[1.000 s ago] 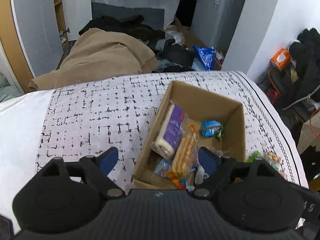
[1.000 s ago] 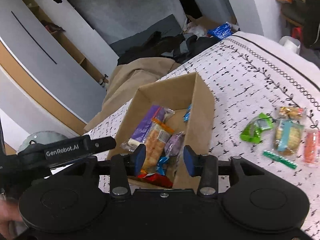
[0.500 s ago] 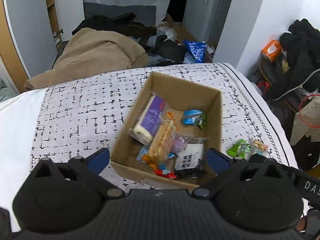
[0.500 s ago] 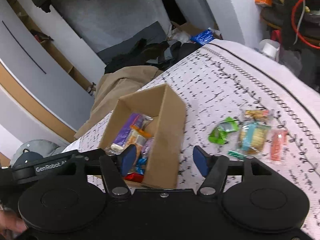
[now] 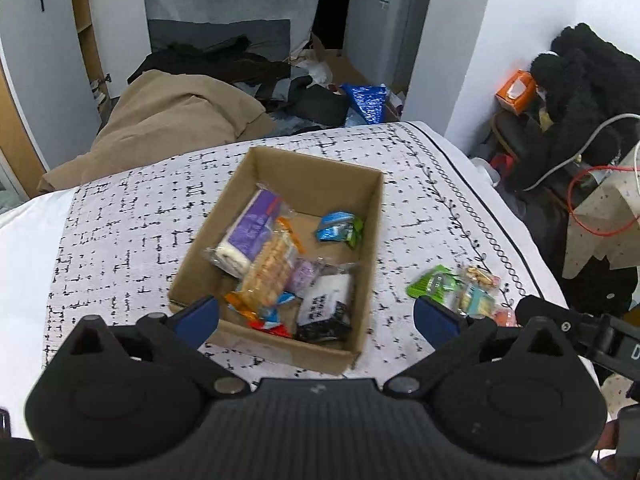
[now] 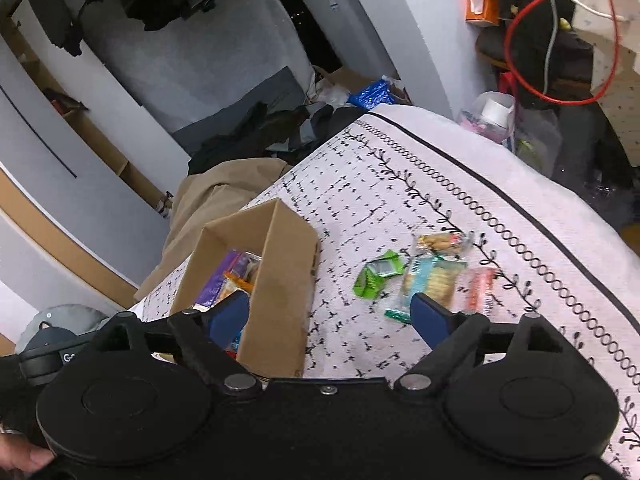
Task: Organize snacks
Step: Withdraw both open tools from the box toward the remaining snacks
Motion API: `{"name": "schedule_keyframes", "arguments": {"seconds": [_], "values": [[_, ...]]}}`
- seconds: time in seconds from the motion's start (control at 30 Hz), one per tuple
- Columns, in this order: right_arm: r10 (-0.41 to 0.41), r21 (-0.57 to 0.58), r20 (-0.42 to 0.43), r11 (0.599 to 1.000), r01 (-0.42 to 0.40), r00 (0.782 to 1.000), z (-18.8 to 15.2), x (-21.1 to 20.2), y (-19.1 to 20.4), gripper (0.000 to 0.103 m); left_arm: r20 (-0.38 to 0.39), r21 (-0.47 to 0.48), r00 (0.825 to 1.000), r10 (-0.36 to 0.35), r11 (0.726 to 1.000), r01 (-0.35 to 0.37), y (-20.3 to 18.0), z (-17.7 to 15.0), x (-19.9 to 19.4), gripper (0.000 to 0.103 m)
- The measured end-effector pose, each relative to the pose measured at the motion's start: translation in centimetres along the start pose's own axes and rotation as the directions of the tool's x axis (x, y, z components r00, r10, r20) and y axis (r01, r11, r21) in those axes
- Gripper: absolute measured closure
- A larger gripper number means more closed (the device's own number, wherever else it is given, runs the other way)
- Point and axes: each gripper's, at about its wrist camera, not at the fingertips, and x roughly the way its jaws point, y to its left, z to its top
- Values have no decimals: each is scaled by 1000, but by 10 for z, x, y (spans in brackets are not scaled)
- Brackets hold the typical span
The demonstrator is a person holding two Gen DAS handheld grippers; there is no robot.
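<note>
An open cardboard box (image 5: pixel 372 216) (image 6: pixel 288 264) sits on the patterned cloth and holds several snack packs: a purple pack (image 5: pixel 252 228), crackers (image 5: pixel 268 272), a blue pack (image 5: pixel 336 228) and a black-and-white pack (image 5: pixel 324 308). Loose to its right lie a green pack (image 6: pixel 378 276) (image 5: pixel 432 284), a cracker pack (image 6: pixel 432 280), a nut pack (image 6: pixel 440 242) and an orange pack (image 6: pixel 480 290). My left gripper (image 5: pixel 316 318) hangs open above the box's near end. Just right of the box, my right gripper (image 6: pixel 330 314) is open and empty, near the loose packs.
The table's cloth (image 5: pixel 132 216) ends at a black border (image 6: pixel 520 208) on the right. Beyond it stand a chair with dark clothes (image 5: pixel 580 80) and cables (image 6: pixel 560 96). A tan blanket (image 5: pixel 168 120) and floor clutter lie behind the table. A hand (image 6: pixel 20 456) shows at the lower left.
Both grippers have pulled back and up from the box and opened wider. A black-and-white pack now lies in the box's near end. The right gripper has swung right toward the loose packs.
</note>
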Motion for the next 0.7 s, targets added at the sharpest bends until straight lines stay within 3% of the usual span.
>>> {"name": "schedule_keyframes", "arguments": {"seconds": [0.23, 0.7], "values": [[1, 19, -1, 1000, -1, 1000, -2, -8, -16, 5, 6, 2, 1000, 0, 1000, 0, -19, -5, -5, 0], [-26, 95, 32, 995, 23, 999, 1, -22, -58, 0, -16, -2, 1000, 0, 1000, 0, -48, -11, 5, 0]]}}
